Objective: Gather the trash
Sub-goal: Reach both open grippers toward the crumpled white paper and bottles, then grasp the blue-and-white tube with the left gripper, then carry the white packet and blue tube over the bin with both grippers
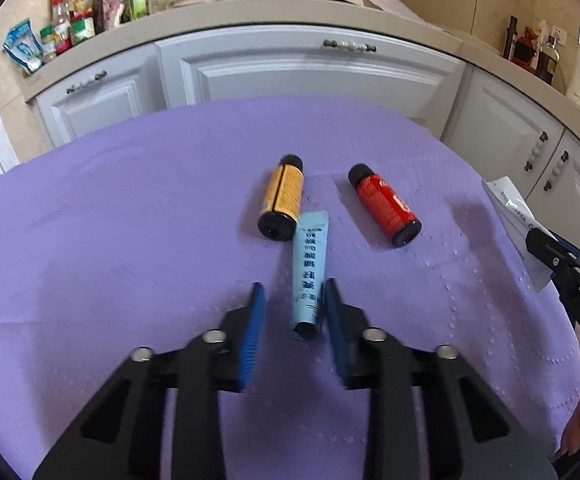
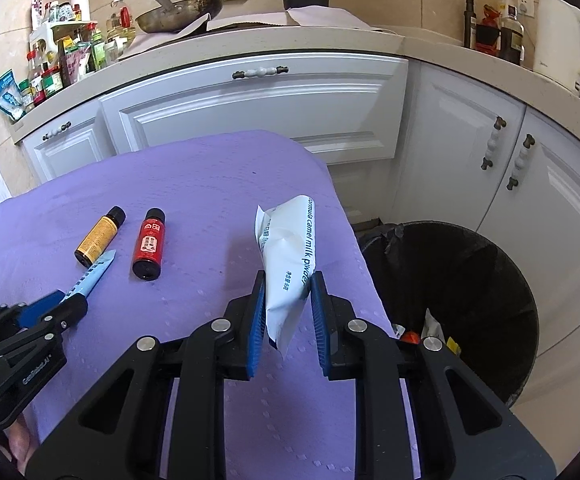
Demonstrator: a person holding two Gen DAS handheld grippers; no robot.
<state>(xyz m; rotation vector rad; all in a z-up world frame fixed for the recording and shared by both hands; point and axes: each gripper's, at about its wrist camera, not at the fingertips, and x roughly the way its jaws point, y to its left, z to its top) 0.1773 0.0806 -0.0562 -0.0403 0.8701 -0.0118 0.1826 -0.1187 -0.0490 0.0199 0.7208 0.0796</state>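
On the purple cloth (image 1: 129,220) that covers the surface, the left part is bare and wide, while the trash lies near the middle and the right. At the right edge the cloth hangs down, and just beside this edge, lower on the floor, stands a black bin (image 2: 470,280) with some trash already inside; white cabinets (image 2: 249,100) close the room behind the far edge. A yellow bottle (image 1: 281,196) and a red bottle (image 1: 386,206) lie on their sides, a little apart from each other, caps pointing away. A blue tube (image 1: 310,272) lies with its flat end touching the bottom of the yellow bottle. The left hand-held gripper (image 1: 294,320) points steeply down at the cloth, and the near end of the tube is between its blue pads; the right pad looks to touch the tube, the left pad is apart from it, so the jaws are not yet pressing on it from both sides. The right hand-held gripper (image 2: 287,304) is above the right edge of the cloth, tilted downward, and its jaws are closed on a white pouch (image 2: 285,256), which stands up from the pads, lifted off the cloth, with the bin just to its right.
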